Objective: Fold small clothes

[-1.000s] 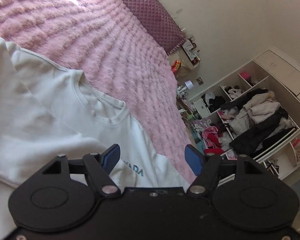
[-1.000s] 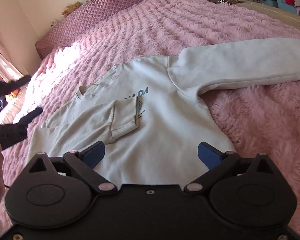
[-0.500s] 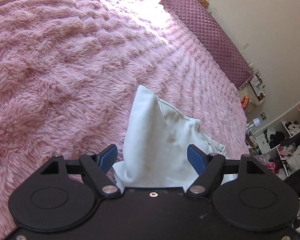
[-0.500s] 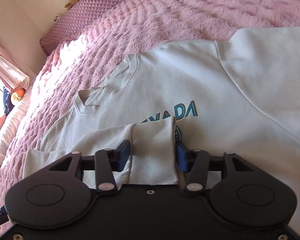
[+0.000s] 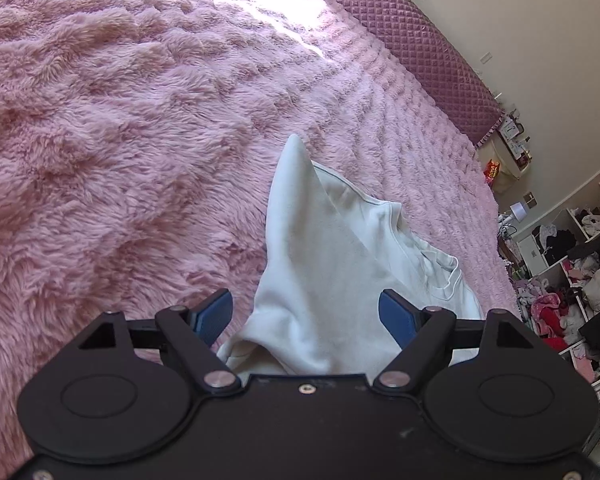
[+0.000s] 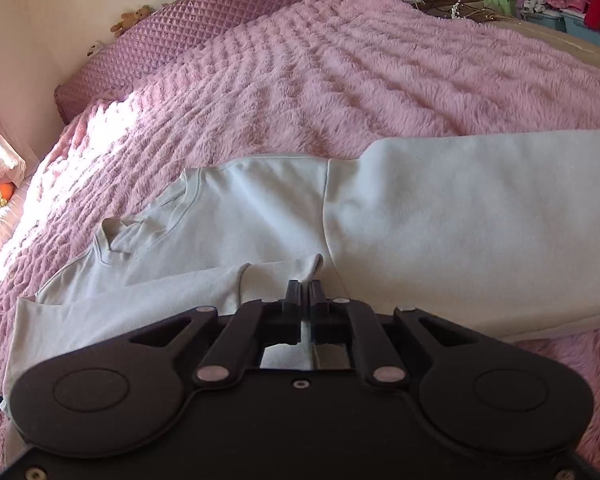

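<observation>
While the pale sweatshirt (image 6: 260,208) lies spread front-up across the fluffy pink bedspread (image 6: 380,80), the right gripper (image 6: 305,286) is clamped tight on the cuff of the sleeve (image 6: 180,296) folded across the chest — fabric bunches up just ahead of its tips. The other sleeve (image 6: 480,220) stretches away to the right. Over on the left gripper (image 5: 306,312), the jaws are spreading wider, blue pads (image 5: 214,314) clear of a raised peak of the same sweatshirt (image 5: 320,260) standing between them — no grip there. A quilted purple headboard (image 5: 412,44) runs behind.
</observation>
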Available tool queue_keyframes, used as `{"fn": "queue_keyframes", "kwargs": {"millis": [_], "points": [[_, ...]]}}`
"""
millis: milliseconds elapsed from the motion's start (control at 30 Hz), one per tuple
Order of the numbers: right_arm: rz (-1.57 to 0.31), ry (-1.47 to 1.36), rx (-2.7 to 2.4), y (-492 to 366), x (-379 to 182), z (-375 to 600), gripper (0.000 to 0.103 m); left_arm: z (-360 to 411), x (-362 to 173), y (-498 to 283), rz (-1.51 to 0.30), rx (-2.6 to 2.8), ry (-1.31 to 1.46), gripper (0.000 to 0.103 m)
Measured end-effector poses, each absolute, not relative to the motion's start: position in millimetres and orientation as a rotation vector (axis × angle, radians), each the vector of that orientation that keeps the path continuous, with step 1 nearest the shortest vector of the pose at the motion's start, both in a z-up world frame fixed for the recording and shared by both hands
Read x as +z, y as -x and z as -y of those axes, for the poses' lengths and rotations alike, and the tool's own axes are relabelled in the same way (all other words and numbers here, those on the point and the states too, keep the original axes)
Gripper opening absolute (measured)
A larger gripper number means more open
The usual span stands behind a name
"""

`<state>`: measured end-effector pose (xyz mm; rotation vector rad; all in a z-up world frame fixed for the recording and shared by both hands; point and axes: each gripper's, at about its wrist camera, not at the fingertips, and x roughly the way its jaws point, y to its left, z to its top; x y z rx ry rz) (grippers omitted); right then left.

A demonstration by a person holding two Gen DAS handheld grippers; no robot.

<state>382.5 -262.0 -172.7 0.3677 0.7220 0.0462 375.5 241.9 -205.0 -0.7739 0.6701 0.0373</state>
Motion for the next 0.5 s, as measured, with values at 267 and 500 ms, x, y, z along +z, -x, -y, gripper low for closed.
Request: {"fn": "queue_keyframes", "kwargs": {"millis": [267, 500], "points": [[-0.709, -0.444, 0.053, -379, -169, 270, 0.002, -258, -216, -363, -0.717, -0.091, 0.721, 0.079], [-0.723, -0.427, 0.049, -380, -169, 262, 0.003, -245, -219, -354, -0.777, -0.087, 0.32, 0.044]]}}
